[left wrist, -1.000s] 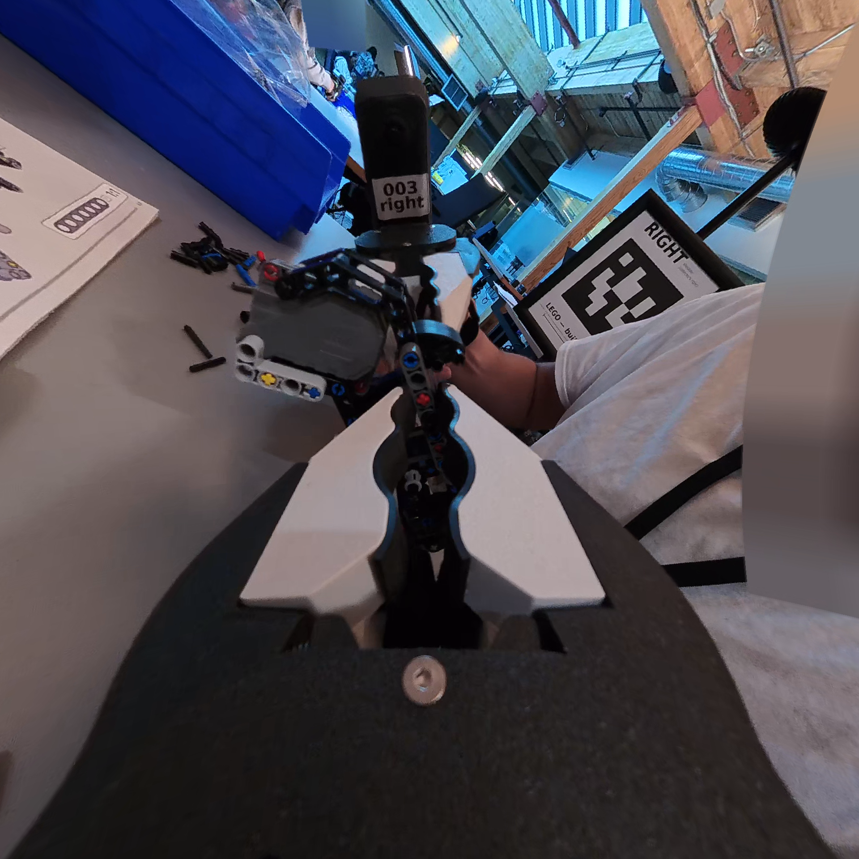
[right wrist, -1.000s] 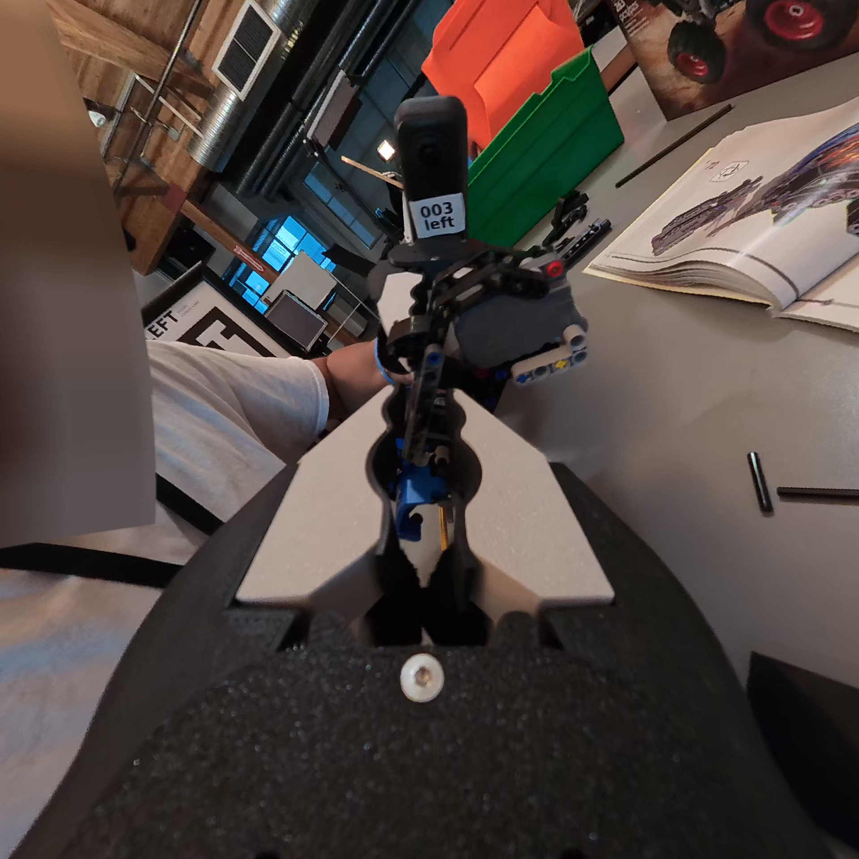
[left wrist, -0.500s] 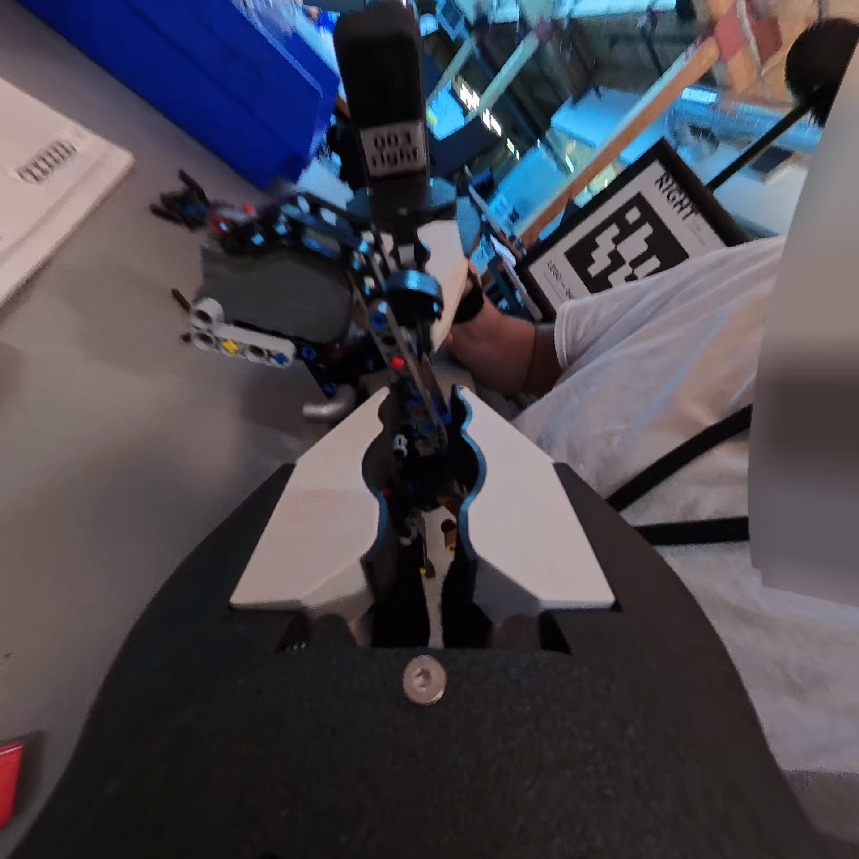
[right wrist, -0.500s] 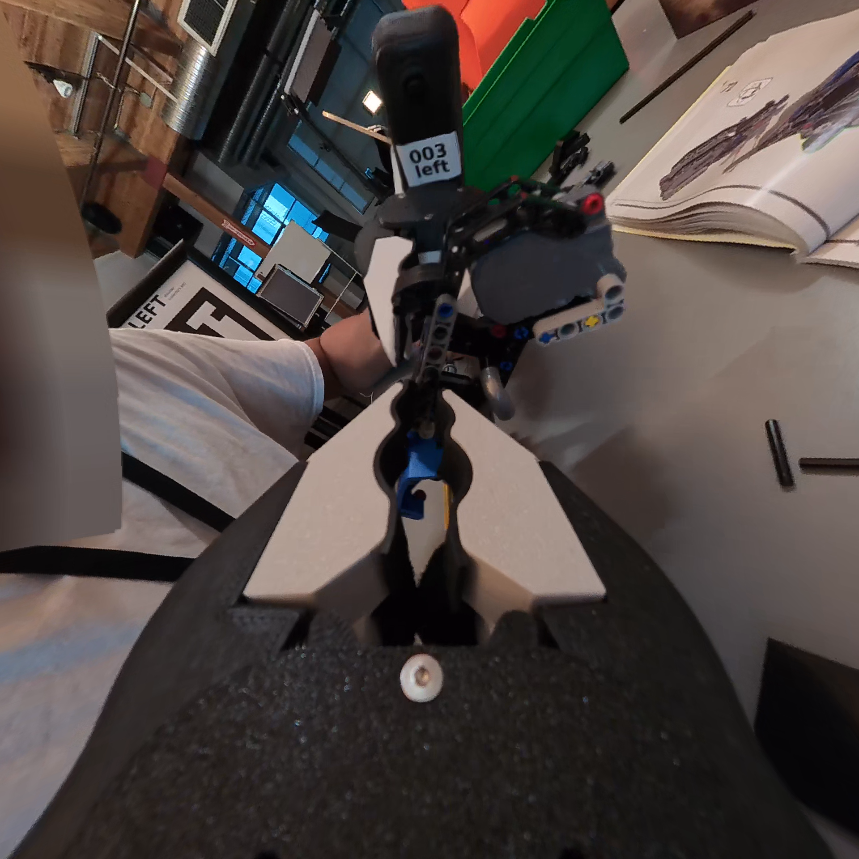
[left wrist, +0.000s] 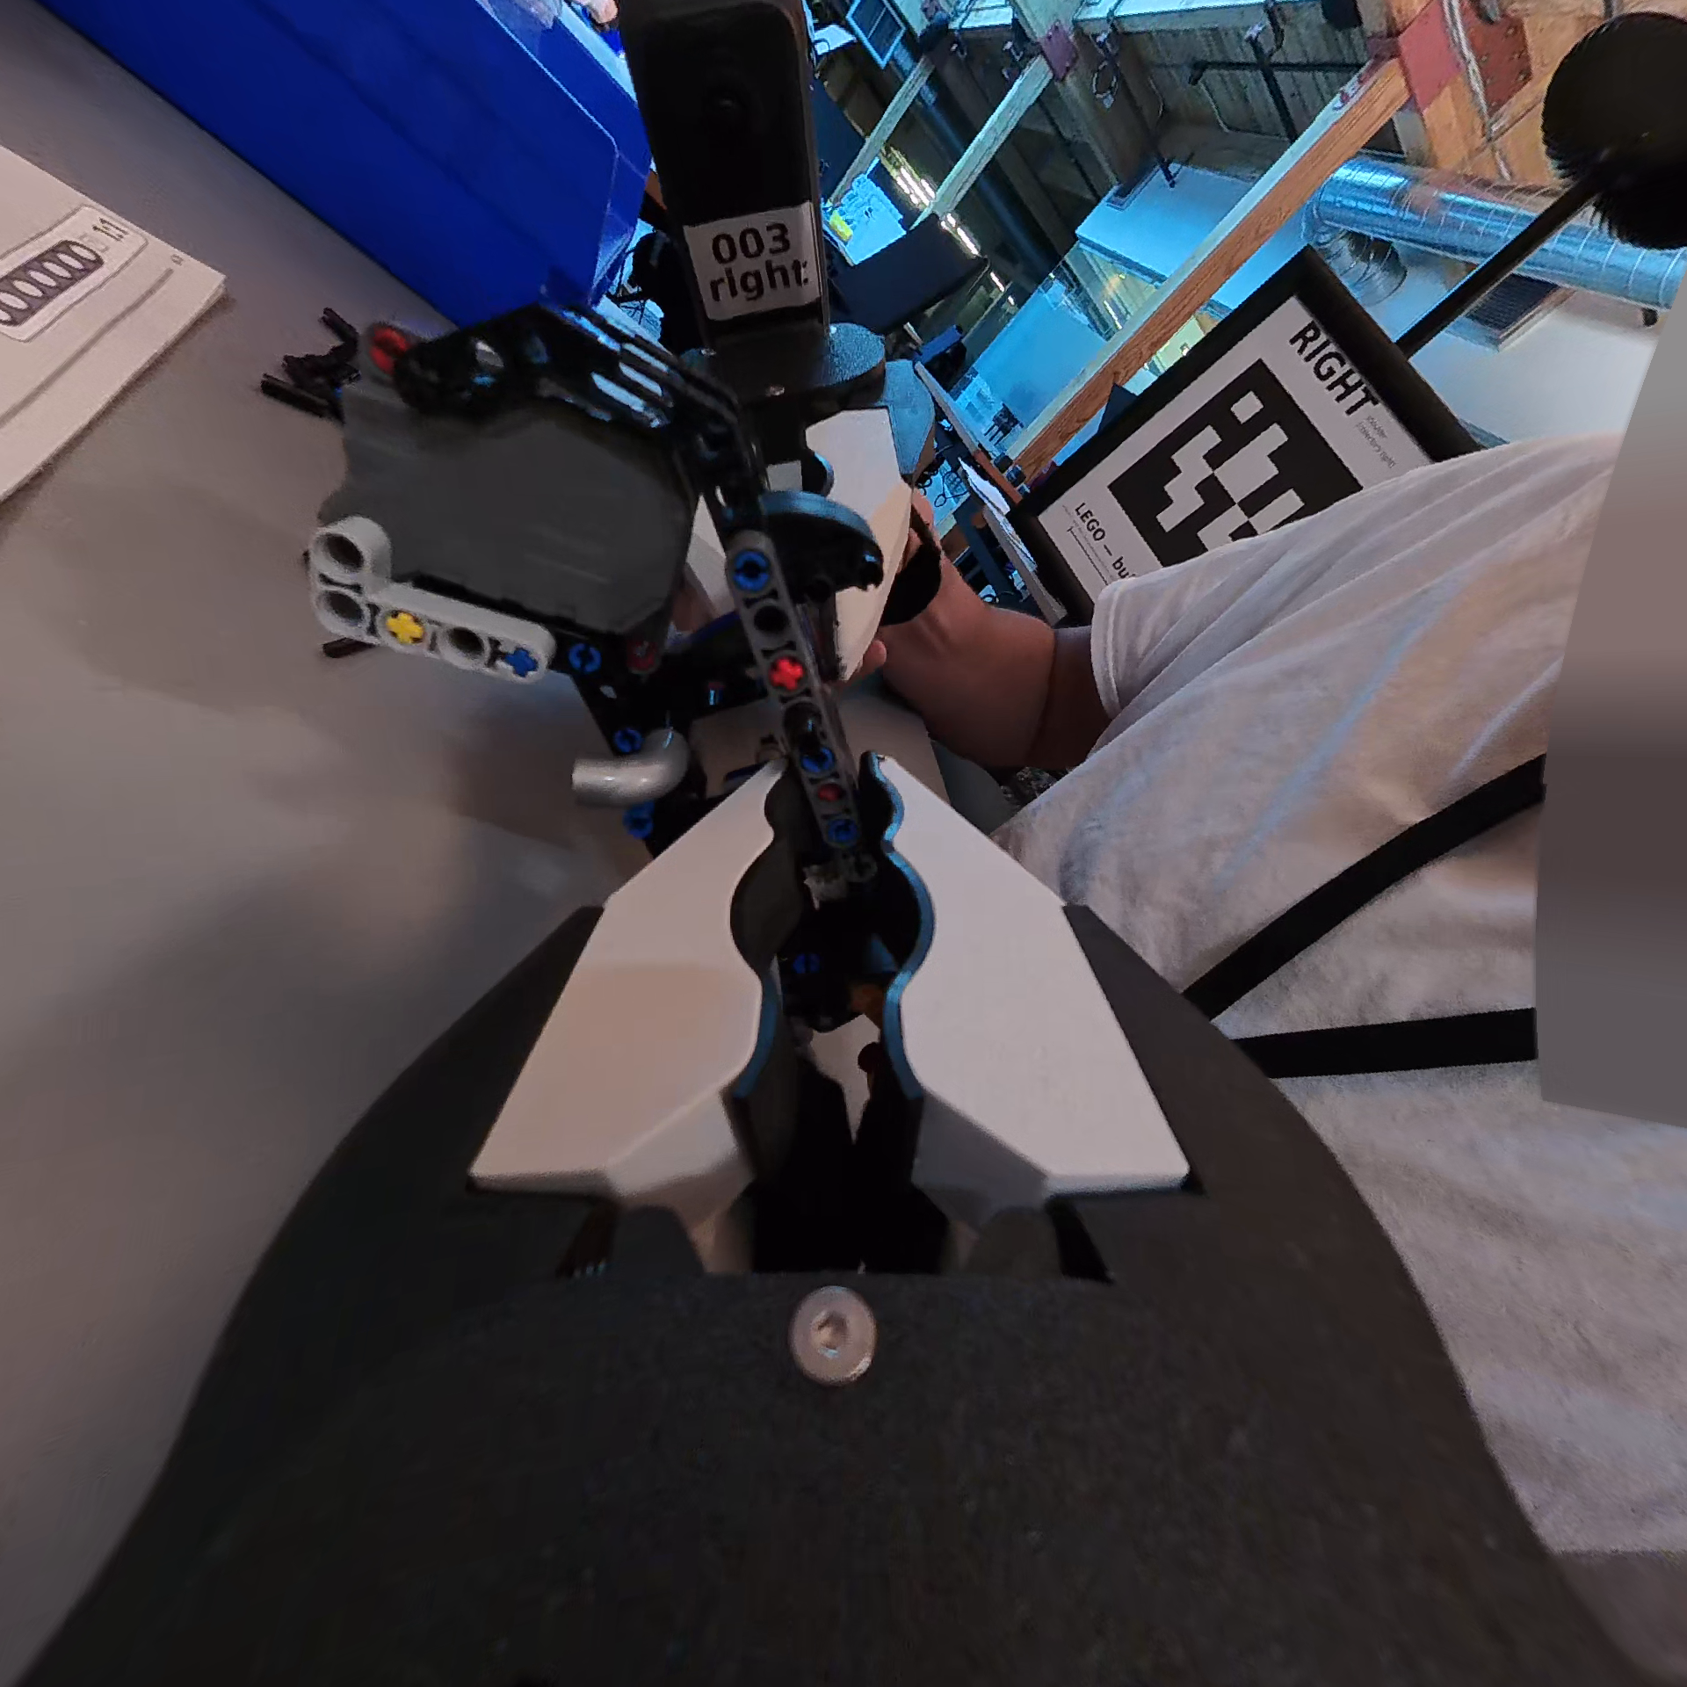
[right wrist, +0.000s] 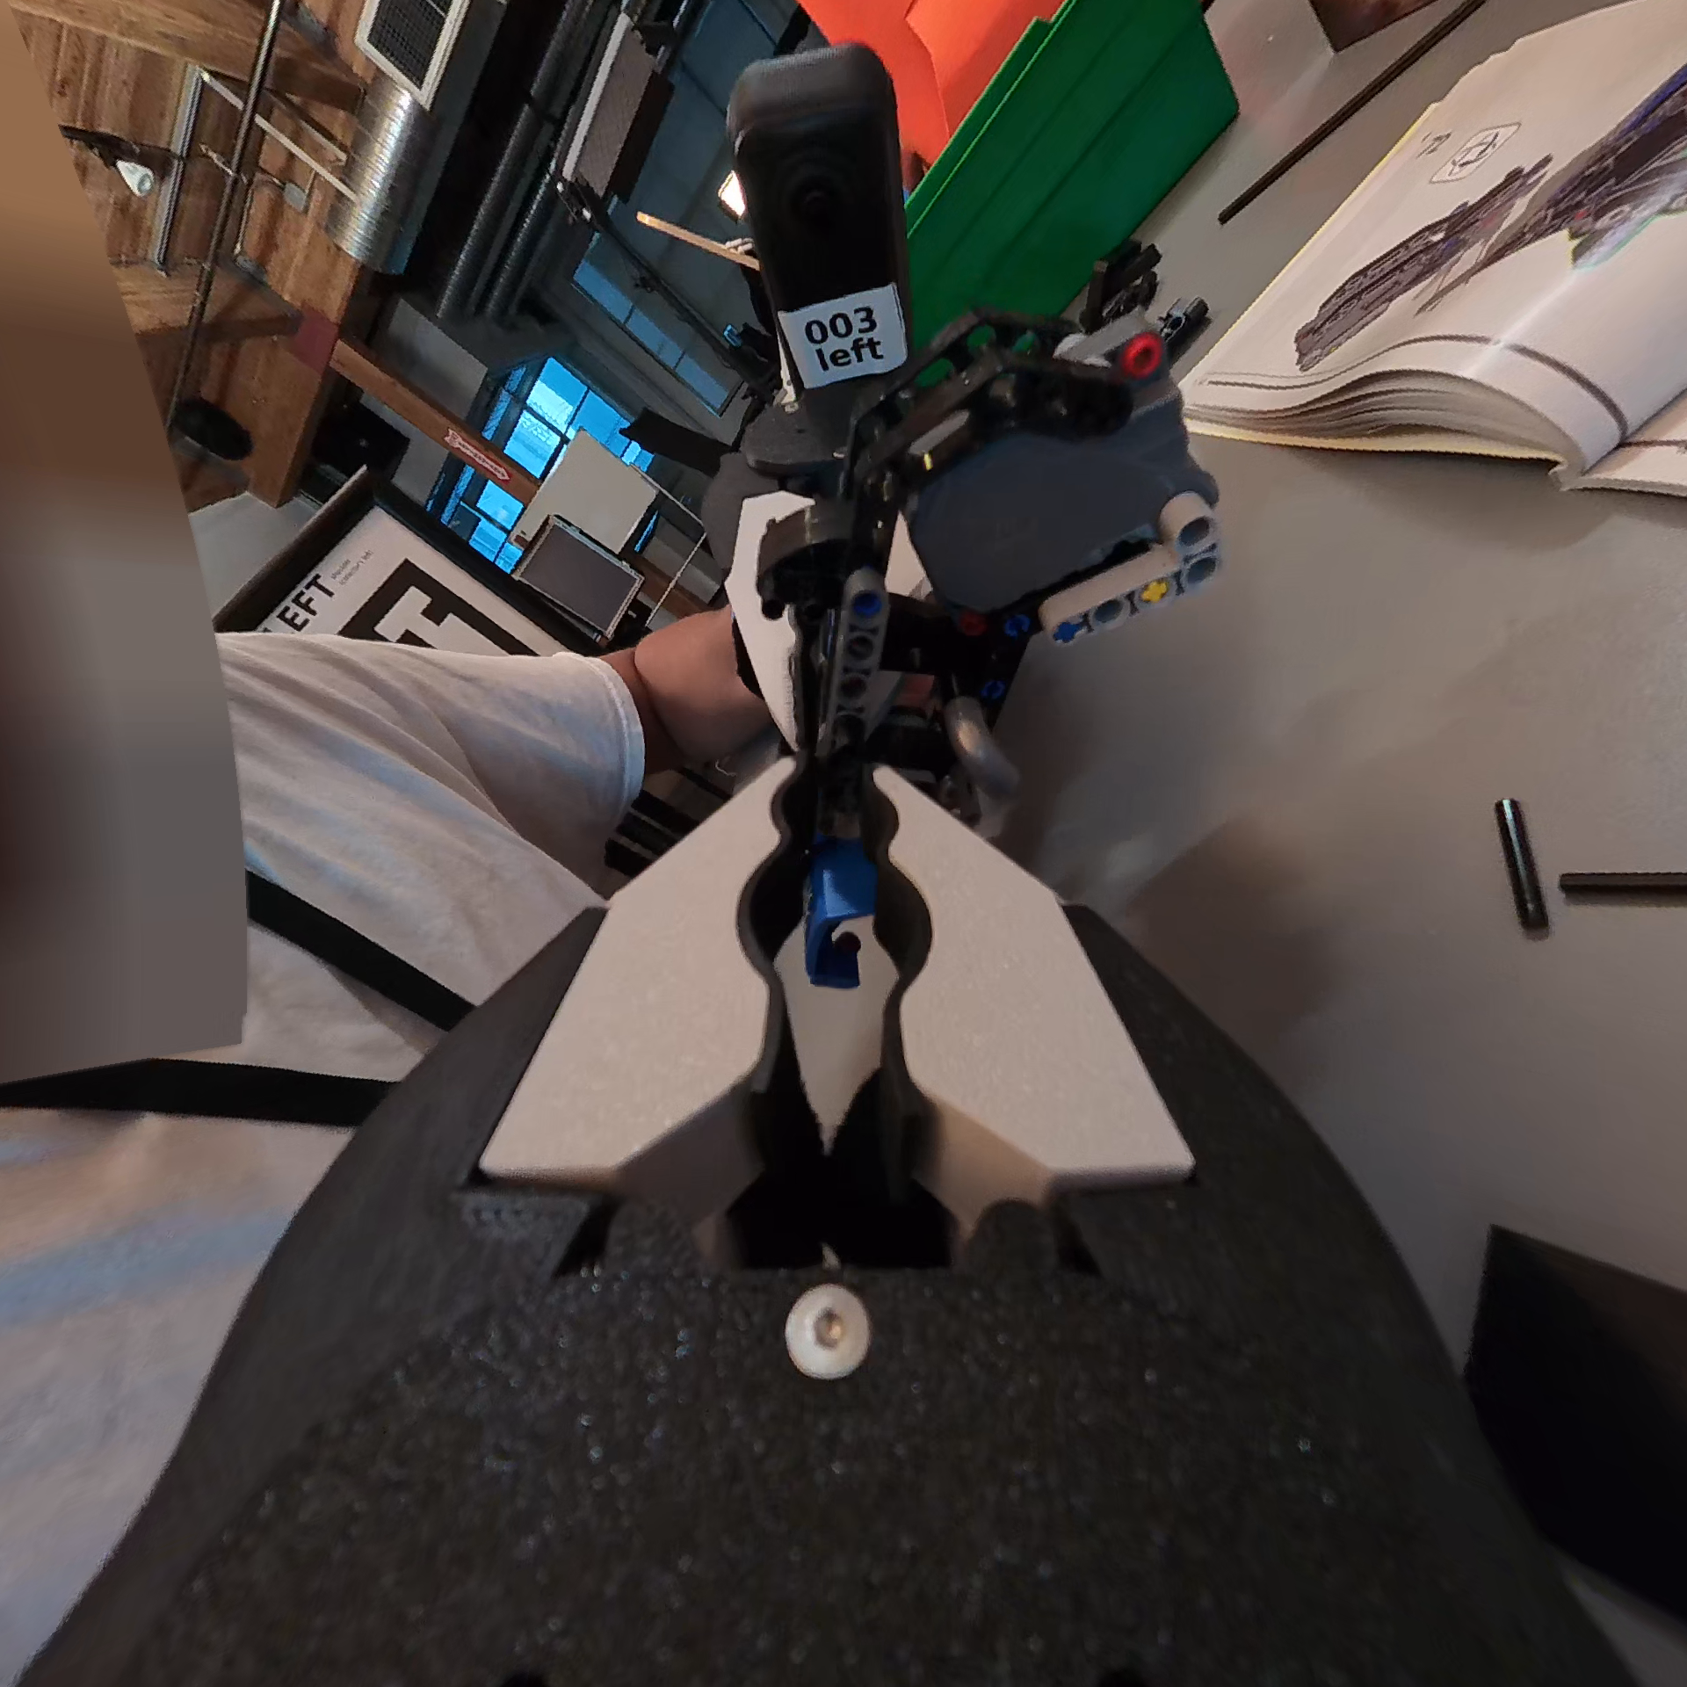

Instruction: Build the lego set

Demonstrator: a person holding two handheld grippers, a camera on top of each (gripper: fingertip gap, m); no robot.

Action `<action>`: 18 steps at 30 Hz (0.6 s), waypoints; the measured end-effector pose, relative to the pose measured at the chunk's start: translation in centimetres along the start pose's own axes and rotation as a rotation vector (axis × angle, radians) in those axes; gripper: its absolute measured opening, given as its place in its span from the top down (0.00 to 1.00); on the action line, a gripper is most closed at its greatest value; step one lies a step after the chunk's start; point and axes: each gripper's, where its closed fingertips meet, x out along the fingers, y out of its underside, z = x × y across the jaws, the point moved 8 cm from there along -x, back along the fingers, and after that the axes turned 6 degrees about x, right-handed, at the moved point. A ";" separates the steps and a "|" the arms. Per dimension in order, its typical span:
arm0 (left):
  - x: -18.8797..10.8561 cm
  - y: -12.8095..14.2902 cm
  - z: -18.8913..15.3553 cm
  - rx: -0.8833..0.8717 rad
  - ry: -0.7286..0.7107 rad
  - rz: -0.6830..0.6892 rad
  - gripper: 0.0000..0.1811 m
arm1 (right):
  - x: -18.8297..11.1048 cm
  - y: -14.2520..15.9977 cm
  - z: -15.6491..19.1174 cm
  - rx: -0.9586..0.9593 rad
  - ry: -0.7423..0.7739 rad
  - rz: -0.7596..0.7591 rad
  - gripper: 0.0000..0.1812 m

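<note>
Gripping lego assembly (left wrist: pixel 511 511): both hand-held grippers; white-labelled cameras atop.

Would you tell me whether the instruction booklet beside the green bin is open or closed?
Open: the white instruction booklet lies spread, printed pages facing up.

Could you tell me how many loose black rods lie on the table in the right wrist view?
3: a short rod right of the tongs, a thin rod beside it at the edge, a long rod beyond the booklet. More may be hidden.
</note>
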 end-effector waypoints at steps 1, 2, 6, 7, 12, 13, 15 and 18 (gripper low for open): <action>0.0 0.0 0.0 0.001 -0.004 0.000 0.96 | -0.2 0.0 0.0 -0.004 0.002 0.004 0.95; -0.1 0.0 0.1 -0.002 -0.010 -0.003 0.96 | -0.3 0.0 0.0 -0.004 0.000 -0.001 0.93; -0.1 0.0 0.1 -0.003 -0.003 0.004 0.96 | -0.1 0.3 0.0 -0.033 0.018 0.034 0.95; -0.1 0.0 0.1 -0.003 -0.001 0.005 0.96 | -0.1 0.3 0.0 -0.042 0.024 0.030 0.96; 0.1 0.1 0.0 0.014 -0.020 -0.001 0.96 | 0.0 0.4 -0.2 -0.016 0.019 0.038 0.97; 0.0 0.1 0.1 0.014 -0.023 -0.007 0.96 | 0.1 0.4 -0.2 -0.013 0.016 0.028 0.97; 0.0 -0.1 0.1 0.013 -0.039 -0.033 0.96 | 0.0 0.2 -0.3 0.003 0.014 -0.006 0.97; 0.2 0.0 0.0 0.020 -0.031 -0.024 0.96 | -0.1 0.3 -0.3 0.016 -0.006 0.014 0.97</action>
